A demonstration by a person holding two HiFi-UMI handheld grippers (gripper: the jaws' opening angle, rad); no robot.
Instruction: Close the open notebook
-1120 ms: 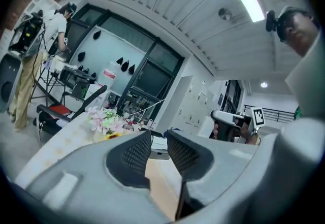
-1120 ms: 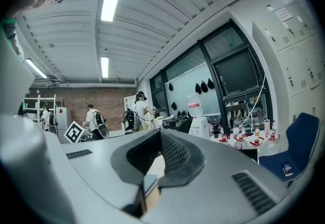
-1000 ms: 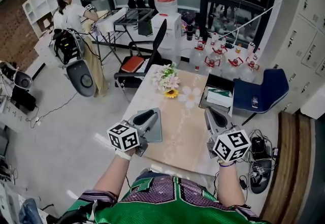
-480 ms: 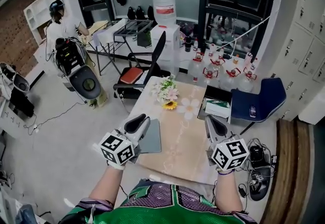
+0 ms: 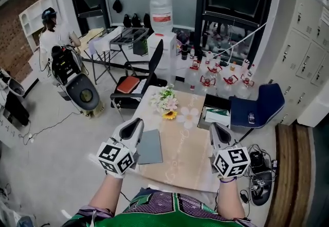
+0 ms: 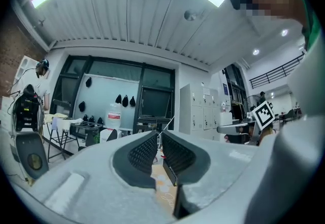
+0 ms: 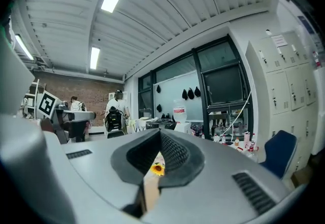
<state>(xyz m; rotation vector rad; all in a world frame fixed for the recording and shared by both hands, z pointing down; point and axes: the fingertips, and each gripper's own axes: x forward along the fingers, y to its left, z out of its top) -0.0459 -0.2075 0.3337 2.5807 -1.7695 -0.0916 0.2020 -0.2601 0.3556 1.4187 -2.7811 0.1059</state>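
The grey notebook (image 5: 149, 146) lies flat with its cover down on the left part of the wooden table (image 5: 180, 167). My left gripper (image 5: 134, 127) hovers above the notebook's left edge and points level toward the room. Its jaws have just been closing and stand almost together, only a thin slit apart, with nothing between them. My right gripper (image 5: 216, 132) is held over the table's right edge, also level, its tips touching and nothing held. The left gripper view shows a strip of the table (image 6: 165, 190) below the jaws.
A flower bunch with a sunflower (image 5: 165, 103) and a green-and-white box (image 5: 218, 116) sit at the table's far end. A black office chair (image 5: 138, 86) stands beyond, a blue chair (image 5: 255, 105) at the right. Water bottles (image 5: 208, 79) crowd the floor. A person (image 5: 49, 35) stands far left.
My left gripper has risen off the notebook and its jaws have narrowed. The notebook stays flat on the table. The right gripper has hardly moved.
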